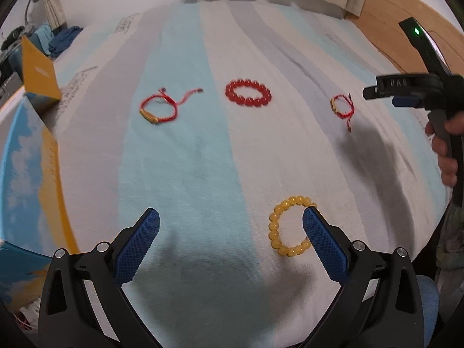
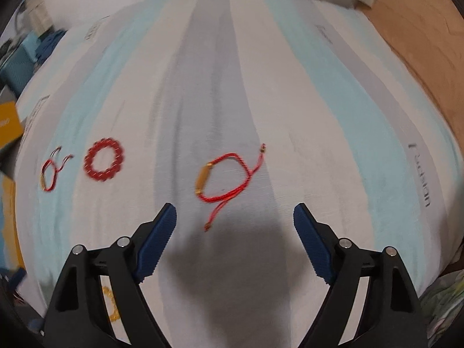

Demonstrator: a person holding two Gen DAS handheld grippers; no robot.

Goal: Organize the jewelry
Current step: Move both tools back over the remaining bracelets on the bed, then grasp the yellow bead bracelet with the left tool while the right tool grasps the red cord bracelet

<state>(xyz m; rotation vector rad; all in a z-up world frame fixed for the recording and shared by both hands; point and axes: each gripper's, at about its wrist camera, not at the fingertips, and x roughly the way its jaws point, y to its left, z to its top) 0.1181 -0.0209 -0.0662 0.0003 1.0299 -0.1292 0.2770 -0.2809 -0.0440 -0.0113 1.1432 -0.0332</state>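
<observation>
On a striped bedsheet lie several bracelets. A yellow bead bracelet sits under my left gripper, which is open; its right finger overlaps the ring's inside, not pressing it. Farther off are a red cord bracelet with a gold tube, a red bead bracelet and a second red cord bracelet. My right gripper is open just short of that second cord bracelet, nothing between its pads. The red bead bracelet and the other cord bracelet lie to its left.
A blue-and-yellow box with an upright orange lid stands at the bed's left edge. A hand grips the right gripper's handle at the right. Wooden floor runs beyond the bed's right side. Clutter sits at the far left.
</observation>
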